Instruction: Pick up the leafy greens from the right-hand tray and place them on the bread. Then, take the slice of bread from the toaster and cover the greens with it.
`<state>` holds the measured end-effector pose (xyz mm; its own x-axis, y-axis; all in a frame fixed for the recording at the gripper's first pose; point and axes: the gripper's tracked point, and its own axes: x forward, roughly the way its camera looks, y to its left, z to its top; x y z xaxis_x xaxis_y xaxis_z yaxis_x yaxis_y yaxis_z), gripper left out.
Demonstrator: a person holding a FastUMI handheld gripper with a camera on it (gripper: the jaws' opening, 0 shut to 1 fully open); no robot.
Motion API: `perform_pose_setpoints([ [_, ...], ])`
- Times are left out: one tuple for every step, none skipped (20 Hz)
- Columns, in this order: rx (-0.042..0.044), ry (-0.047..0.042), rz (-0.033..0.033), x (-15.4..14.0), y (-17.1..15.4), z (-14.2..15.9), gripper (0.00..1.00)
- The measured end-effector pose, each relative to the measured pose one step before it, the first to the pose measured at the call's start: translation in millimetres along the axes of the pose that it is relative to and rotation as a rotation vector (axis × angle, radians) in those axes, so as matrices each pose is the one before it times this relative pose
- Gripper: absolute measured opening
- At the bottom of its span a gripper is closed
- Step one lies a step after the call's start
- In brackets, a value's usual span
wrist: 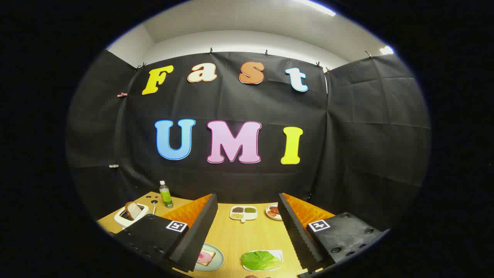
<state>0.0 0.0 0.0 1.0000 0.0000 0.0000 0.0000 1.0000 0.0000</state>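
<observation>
Wooden tabletop (239,239) is occupying the lower centre of the frame, w/ the gripper (247,235) sitting above it, fingers spread wide apart and pinching nothing. Leafy greens (261,260) are lying on a white tray (278,253) at bottom centre, between the fingers and nearer the right one. Bread w/ a pink slice on it (204,256) is resting on a grey plate (216,259) just left of the greens, partly hidden by the left finger. White toaster (131,217) is standing at lower left, a bread slice (133,210) sticking up out of it. Green-labelled bottle (166,194) is standing behind the toaster. Divided dish (243,212) w/ grains is sitting beyond the fingers at centre; a small plate (272,211) w/ reddish food is showing just right of it.
</observation>
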Motion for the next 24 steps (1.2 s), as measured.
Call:
perform_pose_setpoints([
  [0.00211, 0.00655, 0.00321, 0.53, 0.13, -1.26, 0.97],
  [0.00117, 0.00446, 0.00064, -0.36, -0.59, -0.87, 0.97],
  [0.00044, 0.00375, -0.00096, 0.90, -0.08, -0.36, 0.97],
  [0.00139, 0.00342, 0.00086, 1.23, -1.08, -0.17, 0.97],
  [0.00033, 0.00179, 0.00085, 1.35, 0.58, 0.26, 0.97],
  [-0.00051, 0.00244, 0.00209, 0.68, -0.04, -1.25, 0.97],
  [-0.00210, 0.00469, 0.00096, 0.74, -0.25, -1.43, 0.97],
  [-0.00024, 0.00842, -0.00196, 1.11, -0.80, -2.10, 0.97],
  [0.00313, 0.00846, -0.00219, 1.82, -1.72, -2.20, 0.97],
  [0.00598, 0.00962, 0.00136, -0.05, 0.15, -3.11, 0.97],
  [0.00545, 0.00876, 0.00217, 0.88, 0.06, -1.31, 0.97],
  [0.00366, 0.00856, -0.00073, 1.56, -1.82, -1.78, 0.97],
  [0.00227, 0.00808, -0.00164, 1.16, -1.72, -3.42, 0.97],
  [0.00104, 0.00718, 0.00004, 1.27, -0.86, -1.94, 0.97],
  [-0.00092, 0.00717, -0.00060, 1.06, -1.08, -2.64, 0.97],
  [-0.00123, 0.00900, -0.00150, -0.16, -1.66, -2.95, 0.97],
  [0.00217, 0.01137, 0.00034, 1.09, -1.85, -4.41, 0.97],
  [0.00544, 0.01453, 0.00098, 1.71, -1.32, -4.17, 0.97],
  [0.00446, 0.01969, 0.00157, 1.52, -1.59, -6.86, 0.97],
  [0.00272, 0.02154, -0.00104, 1.05, -2.20, -6.48, 0.97],
  [0.00285, 0.02024, 0.00012, 2.03, -2.06, -6.46, 0.97],
  [0.00153, 0.01876, 0.00169, 2.44, -1.32, -5.84, 0.97],
  [-0.00154, 0.01735, 0.00326, 3.10, -0.94, -6.11, 0.97],
  [-0.00423, 0.01788, 0.00384, 2.64, -1.78, -7.22, 0.97],
])
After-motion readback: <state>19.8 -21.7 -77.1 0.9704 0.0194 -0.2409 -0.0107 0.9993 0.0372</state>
